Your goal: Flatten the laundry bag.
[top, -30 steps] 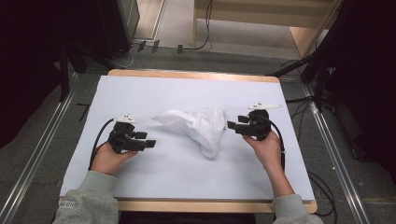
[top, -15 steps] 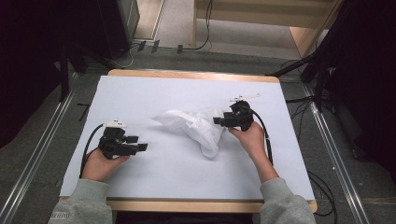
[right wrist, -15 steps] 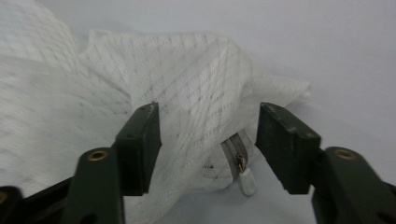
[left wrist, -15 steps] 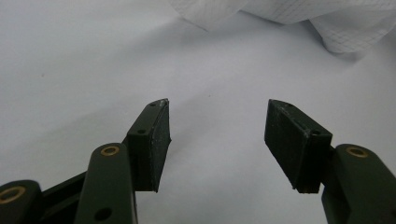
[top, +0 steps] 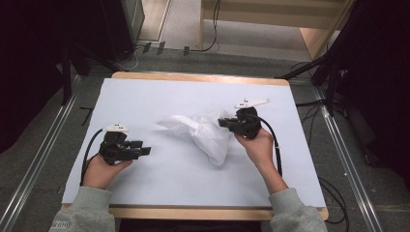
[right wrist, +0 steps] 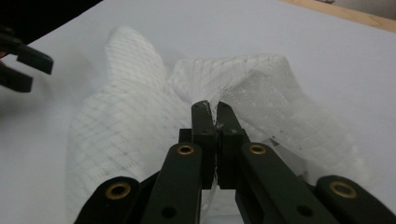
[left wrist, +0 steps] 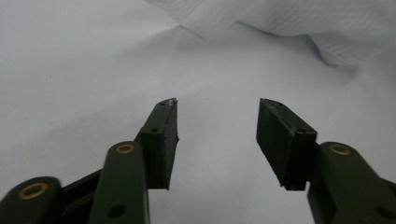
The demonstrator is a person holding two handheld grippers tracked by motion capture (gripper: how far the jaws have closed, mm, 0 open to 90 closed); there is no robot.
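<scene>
A crumpled white mesh fabric bag [top: 205, 133] lies near the middle of the table covered with a pale blue-white sheet [top: 159, 96], a little right of centre, one pointed corner stretching left and a longer fold trailing toward the near edge. The right gripper [top: 226, 123], held in the person's right hand [top: 256, 145], sits at the right edge of the mesh; its jaws have just been closing, and in the right gripper view they are clenched on a pinch of the netting [right wrist: 205, 93], a thin fold caught between the pads. The left gripper [top: 145, 151], in the person's left hand [top: 99, 169], is on the left side of the table, near the person, pointing right toward the mesh but well apart from it. Its jaws have been narrowing, yet in the left gripper view they stand apart with only bare sheet between the pads [left wrist: 166, 135], the mesh [left wrist: 289, 18] lying farther off ahead of them.
</scene>
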